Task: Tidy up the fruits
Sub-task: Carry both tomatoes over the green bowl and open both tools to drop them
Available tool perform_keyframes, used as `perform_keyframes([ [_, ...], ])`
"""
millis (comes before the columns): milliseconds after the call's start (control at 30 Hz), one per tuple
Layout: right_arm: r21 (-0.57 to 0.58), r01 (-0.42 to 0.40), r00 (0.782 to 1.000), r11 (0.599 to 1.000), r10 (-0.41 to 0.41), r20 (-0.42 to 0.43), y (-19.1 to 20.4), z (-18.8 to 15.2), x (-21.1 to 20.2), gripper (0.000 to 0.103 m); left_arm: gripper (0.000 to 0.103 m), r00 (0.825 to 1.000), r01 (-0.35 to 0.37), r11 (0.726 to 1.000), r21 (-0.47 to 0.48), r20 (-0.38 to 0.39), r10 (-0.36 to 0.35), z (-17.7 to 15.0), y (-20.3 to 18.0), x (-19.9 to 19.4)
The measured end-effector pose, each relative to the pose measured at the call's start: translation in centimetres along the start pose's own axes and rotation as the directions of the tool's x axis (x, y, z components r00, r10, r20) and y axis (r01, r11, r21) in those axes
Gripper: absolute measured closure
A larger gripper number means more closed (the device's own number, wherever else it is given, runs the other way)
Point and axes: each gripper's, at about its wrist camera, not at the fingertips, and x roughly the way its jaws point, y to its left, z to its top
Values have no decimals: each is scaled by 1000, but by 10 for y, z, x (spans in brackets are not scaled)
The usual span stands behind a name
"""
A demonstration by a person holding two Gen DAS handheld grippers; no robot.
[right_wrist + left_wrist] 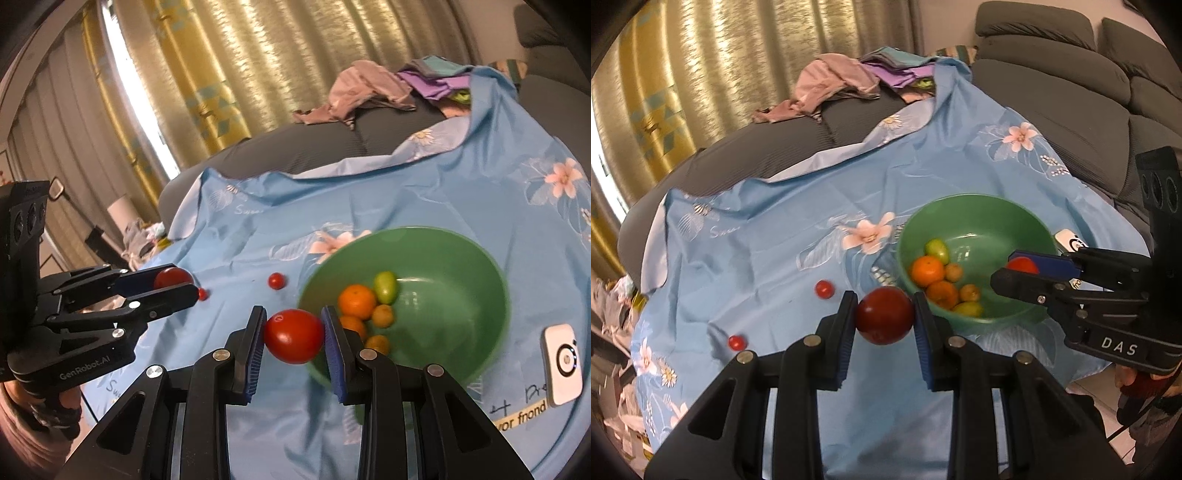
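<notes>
The left gripper [885,317] clamps a large dark-red tomato [884,315] between its blue pads, lifted above the floral blue cloth [768,258]. Just ahead and to its right sits the round green bowl [979,221], holding two oranges [928,271], a green-yellow oval fruit [937,250] and a few small yellowish ones. The right gripper [294,336] likewise pinches a bright red tomato [293,335], poised at the bowl's near-left rim. Two small red cherry tomatoes [824,289] lie on the cloth, left of the left gripper's fingers.

both wrist views over bowl [975,221]
</notes>
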Motion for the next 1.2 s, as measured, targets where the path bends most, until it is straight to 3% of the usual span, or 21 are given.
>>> perform_keyframes([
  [600,71,63,998,995,-63,-7,-46,-3,2,71,73,996,80,994,77,-52,-76,25,-43,51],
  [1200,51,171,985,984,-170,-41,-55,-4,14,71,72,995,66,991,119,-88,-56,25,-51,85],
])
